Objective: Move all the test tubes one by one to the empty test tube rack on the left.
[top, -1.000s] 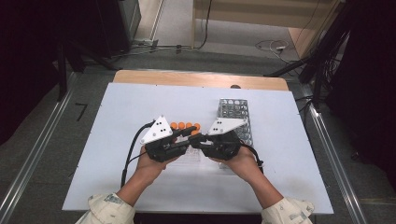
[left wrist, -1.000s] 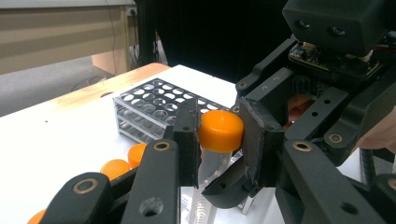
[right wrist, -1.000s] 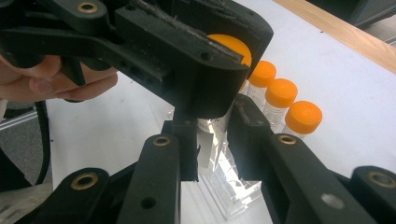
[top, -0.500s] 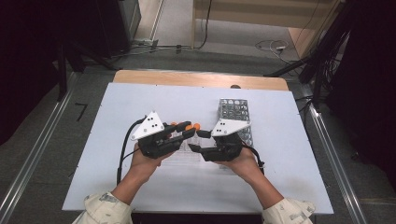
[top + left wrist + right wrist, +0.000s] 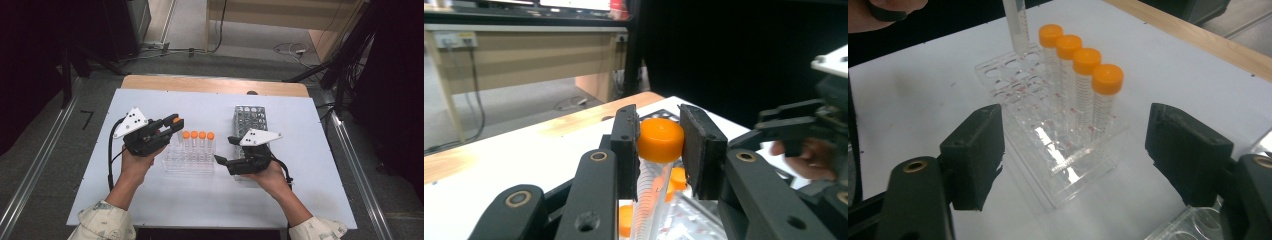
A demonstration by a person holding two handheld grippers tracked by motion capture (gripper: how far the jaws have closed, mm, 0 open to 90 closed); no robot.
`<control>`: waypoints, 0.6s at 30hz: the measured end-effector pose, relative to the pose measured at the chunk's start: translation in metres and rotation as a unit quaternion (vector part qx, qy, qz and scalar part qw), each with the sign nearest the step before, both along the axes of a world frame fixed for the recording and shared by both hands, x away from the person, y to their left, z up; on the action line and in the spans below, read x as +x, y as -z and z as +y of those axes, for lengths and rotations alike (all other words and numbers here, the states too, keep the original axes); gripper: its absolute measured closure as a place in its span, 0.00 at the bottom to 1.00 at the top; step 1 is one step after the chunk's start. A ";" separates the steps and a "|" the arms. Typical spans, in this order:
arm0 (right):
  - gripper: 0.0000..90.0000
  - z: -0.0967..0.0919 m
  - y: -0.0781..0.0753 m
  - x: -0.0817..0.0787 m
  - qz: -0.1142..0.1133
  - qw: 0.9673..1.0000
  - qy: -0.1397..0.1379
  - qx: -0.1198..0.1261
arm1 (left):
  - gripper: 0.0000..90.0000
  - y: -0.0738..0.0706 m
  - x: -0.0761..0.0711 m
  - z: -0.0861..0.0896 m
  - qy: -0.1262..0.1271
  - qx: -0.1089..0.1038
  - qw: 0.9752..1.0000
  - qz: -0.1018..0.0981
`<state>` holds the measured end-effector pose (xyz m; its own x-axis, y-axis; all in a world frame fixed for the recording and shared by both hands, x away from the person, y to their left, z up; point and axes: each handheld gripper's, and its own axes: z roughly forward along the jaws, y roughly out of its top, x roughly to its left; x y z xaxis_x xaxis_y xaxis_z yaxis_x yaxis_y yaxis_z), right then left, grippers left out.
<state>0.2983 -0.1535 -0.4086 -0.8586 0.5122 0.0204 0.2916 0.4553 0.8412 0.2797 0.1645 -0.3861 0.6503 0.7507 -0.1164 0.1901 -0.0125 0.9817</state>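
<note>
High view: a white table (image 5: 150, 210) with a clear rack (image 5: 189, 162) near its middle, holding four orange-capped tubes (image 5: 196, 136) in one row, upright. Behind and to the right of it, a grey metal rack (image 5: 250, 117), well apart from the clear one.

Left gripper (image 5: 170, 123) at the left end of the clear rack, raised above it, jaws clamped on the orange cap of a fifth tube (image 5: 176, 121). Left gripper view: pads pressed on both sides of that cap (image 5: 660, 139), the ribbed clear body hanging down between the jaws over the rack, other orange caps blurred below.

Right gripper (image 5: 226, 150) just right of the clear rack, jaws spread wide after just opening, nothing between the pads. Right gripper view: both black pads standing far apart, the clear rack (image 5: 1068, 170) and its four tubes (image 5: 1088, 80) framed in the gap but untouched; the lower end of the lifted tube (image 5: 1017, 25) at the top edge, over empty holes at the rack's far end. Corner of another clear plastic piece (image 5: 1193, 225) at bottom right.
</note>
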 end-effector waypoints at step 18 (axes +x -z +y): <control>0.19 -0.015 0.005 0.002 0.005 1.000 0.027 0.001 | 0.78 0.024 0.013 0.008 -0.018 -0.008 1.000 0.001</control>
<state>0.3001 -0.1683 -0.4134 -0.8297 0.5575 0.0293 0.3233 0.4371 0.8393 0.2931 0.1730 -0.4098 0.6228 0.7717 -0.1289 0.1918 0.0091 0.9814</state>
